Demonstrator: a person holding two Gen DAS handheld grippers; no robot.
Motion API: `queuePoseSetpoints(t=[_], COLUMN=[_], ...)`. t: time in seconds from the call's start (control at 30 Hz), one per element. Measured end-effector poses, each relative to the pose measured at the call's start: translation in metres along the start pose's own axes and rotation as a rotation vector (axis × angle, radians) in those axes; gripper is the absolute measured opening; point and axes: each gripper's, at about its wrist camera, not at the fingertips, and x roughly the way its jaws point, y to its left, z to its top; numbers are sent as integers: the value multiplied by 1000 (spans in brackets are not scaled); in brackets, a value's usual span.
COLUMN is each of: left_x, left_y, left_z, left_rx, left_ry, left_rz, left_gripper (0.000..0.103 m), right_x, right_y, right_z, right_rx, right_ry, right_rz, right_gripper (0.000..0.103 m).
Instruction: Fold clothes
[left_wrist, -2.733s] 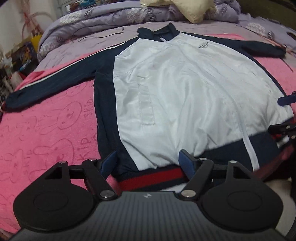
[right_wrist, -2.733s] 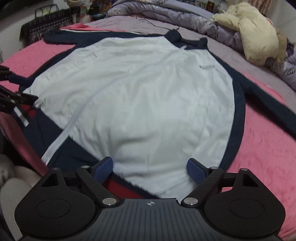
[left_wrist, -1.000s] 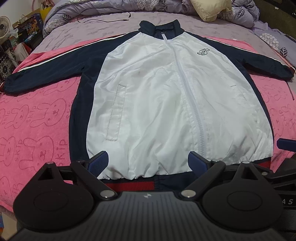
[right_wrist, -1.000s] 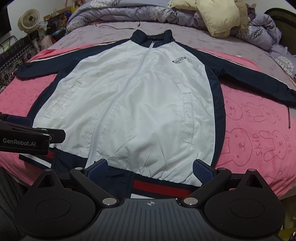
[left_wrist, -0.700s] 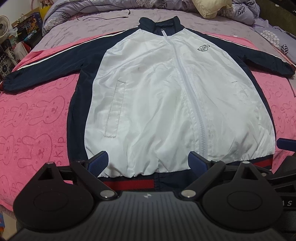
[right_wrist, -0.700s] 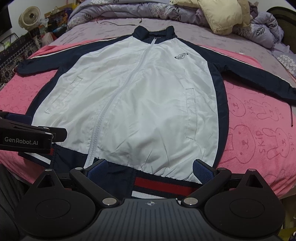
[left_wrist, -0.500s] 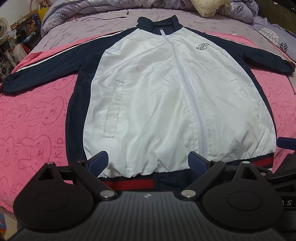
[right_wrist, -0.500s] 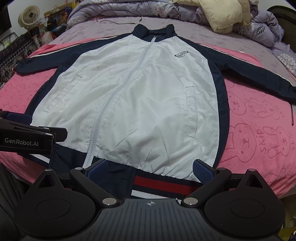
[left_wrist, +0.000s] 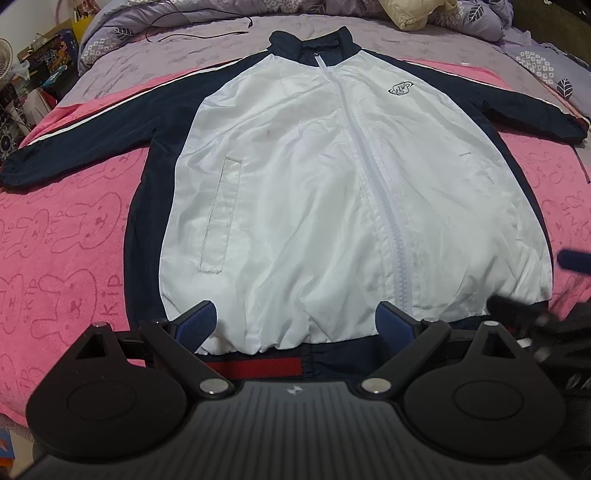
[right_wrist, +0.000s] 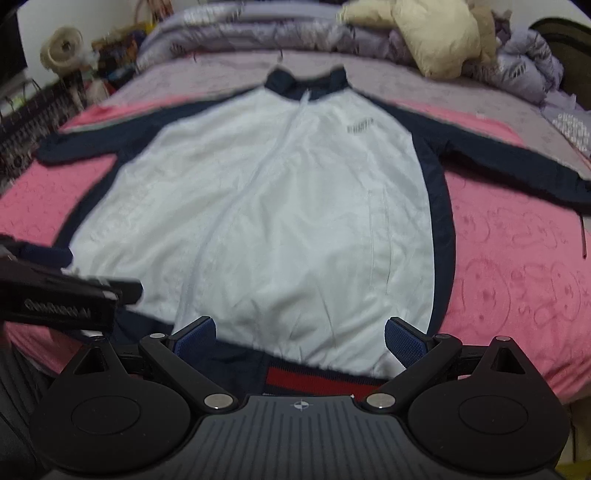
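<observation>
Both grippers have pulled back from the hem since the start, when the jacket lay skewed and rumpled; it now lies flat and square on the bed, front up, zip closed, collar toward the far end and both navy sleeves spread out to the sides. The right wrist view is blurred by motion, unlike half a second ago.

The left gripper hovers at the near edge of the jacket over the red-and-navy hem band, its fingers wide apart and holding nothing. The right gripper sits likewise at the hem further to the right, its blue-padded fingers spread wide and empty. Each gripper shows at the edge of the other's view.

Under the jacket lies a pink blanket printed with rabbits, over a lilac bed cover. A black cable trails across the cover beyond the collar. A cream pillow rests on rumpled bedding at the head of the bed. A small fan stands among clutter at the far left
</observation>
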Motion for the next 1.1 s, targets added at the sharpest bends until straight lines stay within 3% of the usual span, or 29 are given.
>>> queuePoseSetpoints(t=[0.17,0.3,0.4,0.47,0.63,0.7,0.8,0.9,0.97,1.03,1.1], left_x=[1,8,15,21,38,45,57,63,66,69,70], left_y=[-1,-2,-3,-4,-8,-12,-15,-13,-12,-11,-10], left_z=[4,6,8,12,29,35,37,37,37,37,36], left_rx=[-13,-23,-33,-42,-76,-76,-83,-100,-108,-110,-110], left_ry=[-24,-19,-16,-11,-13,-1,38,51,51,48,40], left_rz=[-11,-11,3,17,30,36,54,55,49,42,36], left_gripper=[95,95,95,95,95,96,99,103,103,103,103], right_x=[-15,4,21,26,45,64,100,138,152,161,162], right_y=[-61,-152,-229,-274,-372,-412,-458,-486,-487,-483,-474], right_z=[22,36,39,40,59,66,76,87,100,113,123], right_rx=[130,374,593,713,799,869,969,1026,977,928,918], right_ry=[-301,-417,-417,-441,-482,-451,-393,-285,-251,-240,-260], right_rz=[-76,-141,-187,-223,-379,-387,-371,-394,-440,-460,-414], right_gripper=[103,97,81,81,81,80,68,67,58,9,7])
